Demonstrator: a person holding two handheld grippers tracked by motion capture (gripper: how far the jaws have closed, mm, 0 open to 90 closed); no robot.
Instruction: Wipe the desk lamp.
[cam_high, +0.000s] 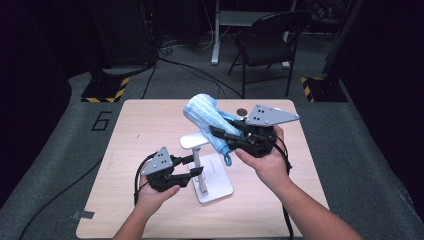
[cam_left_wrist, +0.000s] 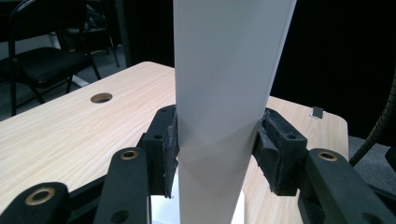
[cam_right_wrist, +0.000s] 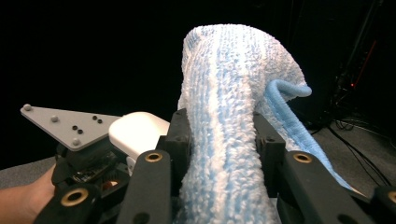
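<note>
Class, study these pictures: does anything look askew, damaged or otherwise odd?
Nothing looks damaged or spilled. The white stand is upright, clamped by the left gripper; the right gripper holds a bunched blue towel above it.

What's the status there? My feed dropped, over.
Left gripper clamped on white stand's post. Right gripper shut on blue towel, held above stand top. Nothing in the way.
</note>
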